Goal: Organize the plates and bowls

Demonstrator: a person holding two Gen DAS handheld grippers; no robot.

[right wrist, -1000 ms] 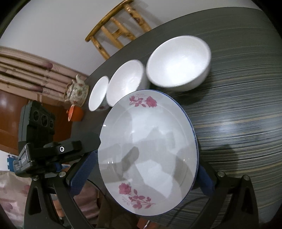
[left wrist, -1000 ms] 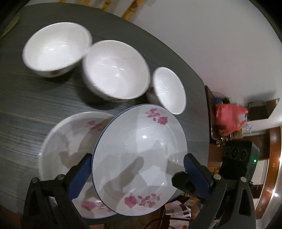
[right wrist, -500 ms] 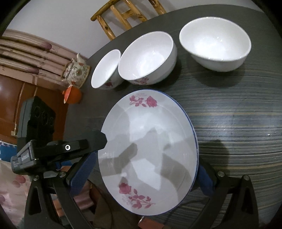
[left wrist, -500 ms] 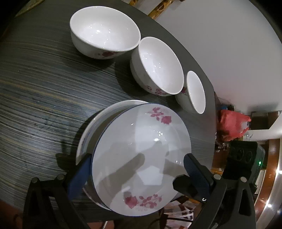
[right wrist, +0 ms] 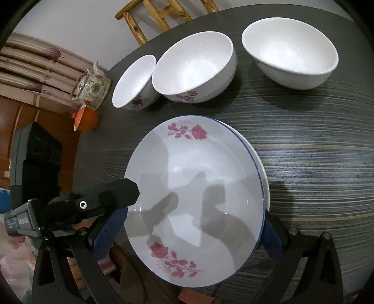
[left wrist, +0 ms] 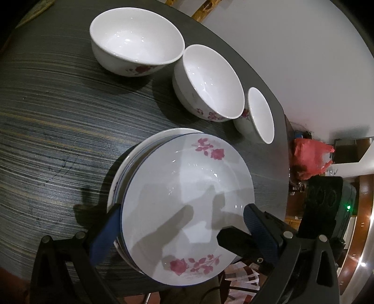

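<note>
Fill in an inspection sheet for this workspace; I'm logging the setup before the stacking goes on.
Surface: dark striped table.
Job's things: rose plate over another plate; three bowls, large bowl, middle bowl, small bowl.
Clutter: nothing seen on the table.
Grippers: left gripper and right gripper each straddle the rose plate.
Cables: a thin dark one below the table edge.
Surroundings: teapot, wooden chair, red bag.

Top plate on second plate, near table edge. Behind plates, row: small bowl, medium bowl, large bowl, left to right.
</note>
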